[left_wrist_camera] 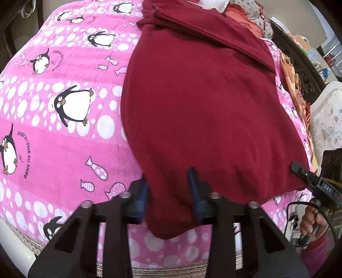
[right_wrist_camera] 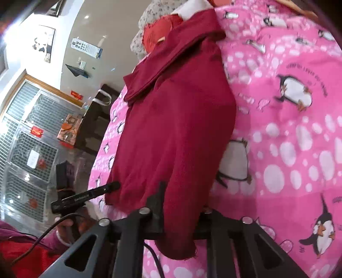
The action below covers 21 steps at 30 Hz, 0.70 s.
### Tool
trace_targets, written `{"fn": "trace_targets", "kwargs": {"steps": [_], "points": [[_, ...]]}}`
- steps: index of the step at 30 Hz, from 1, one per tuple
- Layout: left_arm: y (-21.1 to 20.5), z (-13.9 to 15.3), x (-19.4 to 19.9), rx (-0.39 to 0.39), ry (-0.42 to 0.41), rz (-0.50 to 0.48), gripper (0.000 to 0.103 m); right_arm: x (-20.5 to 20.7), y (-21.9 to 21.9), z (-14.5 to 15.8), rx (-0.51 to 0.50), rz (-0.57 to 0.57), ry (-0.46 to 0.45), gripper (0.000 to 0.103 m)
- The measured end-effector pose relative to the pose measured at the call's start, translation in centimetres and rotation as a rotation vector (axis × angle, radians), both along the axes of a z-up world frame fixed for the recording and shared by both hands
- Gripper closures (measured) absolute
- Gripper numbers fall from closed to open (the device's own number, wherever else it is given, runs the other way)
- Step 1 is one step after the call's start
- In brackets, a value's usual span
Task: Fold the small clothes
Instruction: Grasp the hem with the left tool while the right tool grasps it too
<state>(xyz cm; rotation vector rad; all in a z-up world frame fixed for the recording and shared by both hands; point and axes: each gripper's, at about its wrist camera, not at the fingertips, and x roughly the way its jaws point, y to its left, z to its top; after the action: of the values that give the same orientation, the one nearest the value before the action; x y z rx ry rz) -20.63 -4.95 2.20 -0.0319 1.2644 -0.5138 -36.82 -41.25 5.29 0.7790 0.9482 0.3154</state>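
A dark red garment [left_wrist_camera: 203, 100] lies lengthwise on a pink penguin-print blanket [left_wrist_camera: 53, 128], with a folded flap at its far end. My left gripper [left_wrist_camera: 168, 188] straddles the garment's near left corner, its blue fingers on either side of the cloth and closed on it. The right gripper [left_wrist_camera: 303, 173] shows at the garment's near right corner. In the right wrist view the garment [right_wrist_camera: 177, 128] hangs over my right gripper [right_wrist_camera: 181, 205], which pinches its near edge; the right finger is hidden under cloth. The left gripper [right_wrist_camera: 100, 191] shows at the garment's other corner.
A pile of other clothes [left_wrist_camera: 245, 19] lies past the garment's far end. The blanket's near edge has a woven border [left_wrist_camera: 171, 269]. A pale patterned chair [left_wrist_camera: 327, 119] stands at the right. Dark furniture [right_wrist_camera: 94, 119] and a metal-grille door [right_wrist_camera: 27, 136] lie beyond the bed.
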Motion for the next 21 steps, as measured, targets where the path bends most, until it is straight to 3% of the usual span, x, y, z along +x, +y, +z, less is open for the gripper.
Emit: {"fn": "trace_targets", "kwargs": {"steps": [4, 10, 21], "points": [[0.3, 0.5, 0.2, -0.026, -0.001, -0.03, 0.092, 0.0, 0.3, 1.4, -0.001, 0.0, -0.052, 0.091], [1.6, 1.8, 1.4, -0.114, 0.01, -0.007, 0.093, 0.6, 0.7, 4.1, -0.004, 0.002, -0.117, 0.091], [2.1, 6.6, 4.1, -0.181, -0.145, 0.036, 0.093, 4.2, 0.0, 7.9, 0.004, -0.016, -0.246, 0.091]]}}
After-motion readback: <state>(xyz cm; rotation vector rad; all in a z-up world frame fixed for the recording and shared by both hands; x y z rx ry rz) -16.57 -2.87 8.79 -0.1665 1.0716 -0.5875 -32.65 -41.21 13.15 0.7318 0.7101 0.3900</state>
